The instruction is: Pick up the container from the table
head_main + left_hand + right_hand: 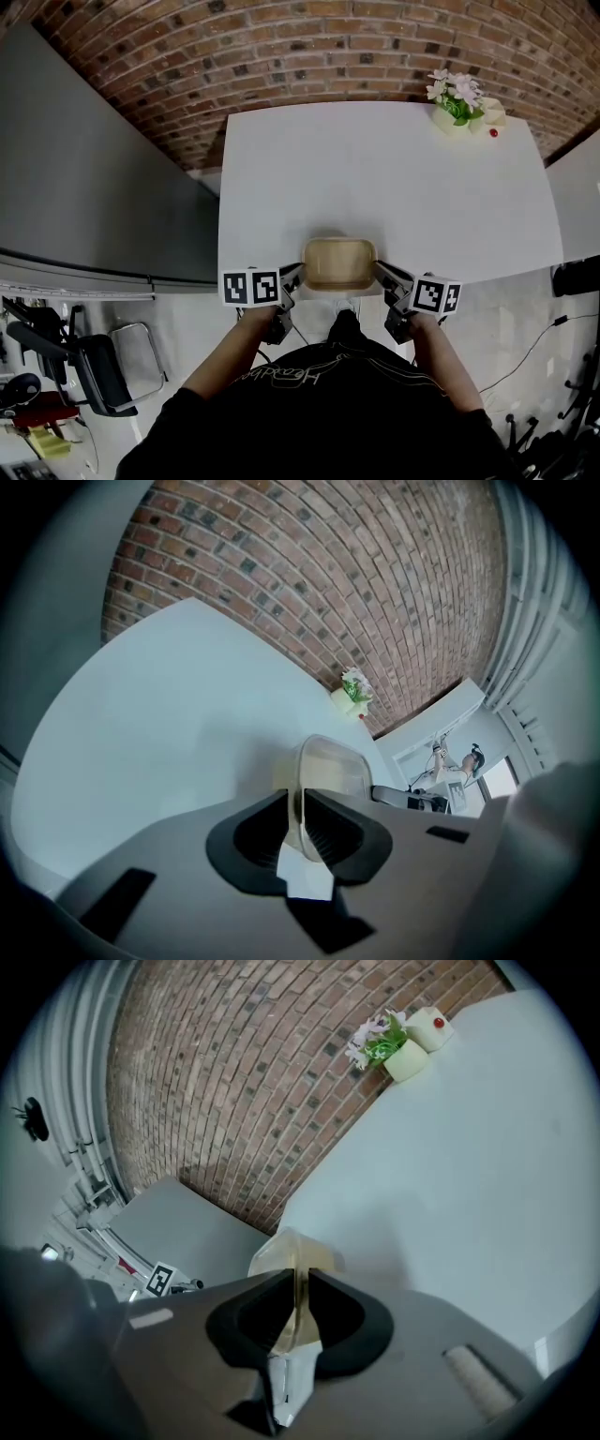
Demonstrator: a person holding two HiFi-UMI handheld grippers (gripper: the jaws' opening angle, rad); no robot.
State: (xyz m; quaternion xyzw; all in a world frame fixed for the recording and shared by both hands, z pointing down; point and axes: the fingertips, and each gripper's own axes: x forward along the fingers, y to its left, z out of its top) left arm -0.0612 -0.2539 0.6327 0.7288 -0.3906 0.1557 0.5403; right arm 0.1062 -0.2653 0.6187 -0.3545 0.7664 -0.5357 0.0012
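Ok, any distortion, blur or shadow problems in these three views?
Head view: heavy fisheye, the table edges bow, light even, image sharp. Left gripper view: dark corner vignette, container slightly soft. Right gripper view: same vignette, faint shadow on the table beside the container.

Red brick wall (309,47), white table (375,178), grey partition (84,169), pale floor (187,328), perhaps a chair (98,375)

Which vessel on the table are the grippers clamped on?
The tan container at the near edge: the left gripper and right gripper each pinch a side rim. The flower pot stands apart at the far corner.
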